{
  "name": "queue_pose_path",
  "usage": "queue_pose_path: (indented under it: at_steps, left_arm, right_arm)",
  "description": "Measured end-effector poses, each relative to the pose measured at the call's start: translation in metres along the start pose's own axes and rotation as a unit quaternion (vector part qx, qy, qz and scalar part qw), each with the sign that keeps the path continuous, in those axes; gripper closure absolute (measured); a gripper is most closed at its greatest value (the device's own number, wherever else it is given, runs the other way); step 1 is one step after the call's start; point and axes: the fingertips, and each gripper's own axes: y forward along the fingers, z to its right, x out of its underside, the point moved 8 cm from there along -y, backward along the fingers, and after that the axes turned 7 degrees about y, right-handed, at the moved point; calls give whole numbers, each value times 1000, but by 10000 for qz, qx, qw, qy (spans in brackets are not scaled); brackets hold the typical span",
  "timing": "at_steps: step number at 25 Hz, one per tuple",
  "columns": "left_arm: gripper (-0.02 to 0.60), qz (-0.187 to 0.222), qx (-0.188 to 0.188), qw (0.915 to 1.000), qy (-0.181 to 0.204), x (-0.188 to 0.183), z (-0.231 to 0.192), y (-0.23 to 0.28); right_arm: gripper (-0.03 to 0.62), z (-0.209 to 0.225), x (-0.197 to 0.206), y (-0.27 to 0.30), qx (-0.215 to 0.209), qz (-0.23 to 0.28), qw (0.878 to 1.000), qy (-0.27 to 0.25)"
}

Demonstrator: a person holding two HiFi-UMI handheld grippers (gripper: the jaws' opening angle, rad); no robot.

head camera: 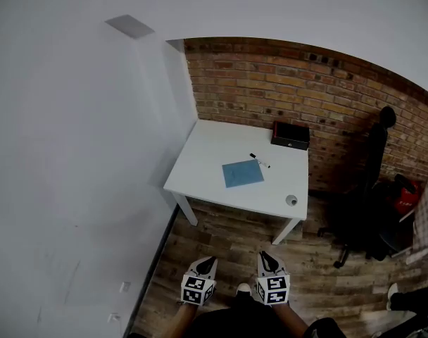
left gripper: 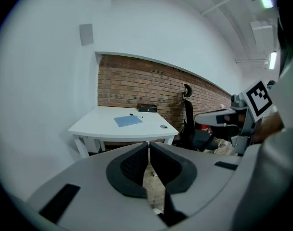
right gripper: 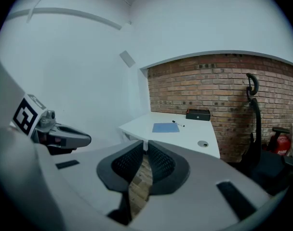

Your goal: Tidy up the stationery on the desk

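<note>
- Nearest the person, above the plank floor (head camera: pixel 221 241), the left gripper (head camera: pixel 208 261) and the right gripper (head camera: pixel 264 256) were side by side, each with its jaws pressed together on nothing
- Well ahead of both stood the white desk (head camera: pixel 200 153)
- On it, straight ahead of the grippers, lay a blue notebook (head camera: pixel 243 173), with a pen (head camera: pixel 260 161) just beyond it
- A small round item (head camera: pixel 291 200) sat near the desk's front edge, ahead of the right gripper
- Farthest off, a black box (head camera: pixel 291 135) stood by the brick wall (head camera: pixel 256 76)
</note>
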Motion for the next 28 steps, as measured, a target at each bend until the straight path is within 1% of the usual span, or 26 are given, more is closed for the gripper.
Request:
queue_pose_path:
  at_steps: [4, 11, 16, 21, 25, 28]
  left_arm:
    - [558, -31, -86, 9999, -96, -19, -12, 30]
    - [558, 21, -188, 9996, -212, -42, -19, 75]
    - [558, -93, -274, 9992, -272, -42, -23, 86]
    - [558, -62, -329, 9990, -304, -49, -32, 94]
    - [558, -111, -341, 9986, -392, -47, -39, 100]
    - [558, -132, -281, 9986, -425, -47, -45, 111]
  right_arm:
    - [568, 20, -16, 34, -138, -69, 9999, 1]
    - [568, 55, -34, 73, -303, -164, 9994, -83]
    - [568, 68, -39, 87, -302, -154, 9994, 11]
    - [568, 80, -47, 97, -201, -101, 9997, 115]
    - [568, 79, -47, 105, -220, -169, 9996, 109]
    - [568, 80, -50, 115, -157, -164, 9997, 89]
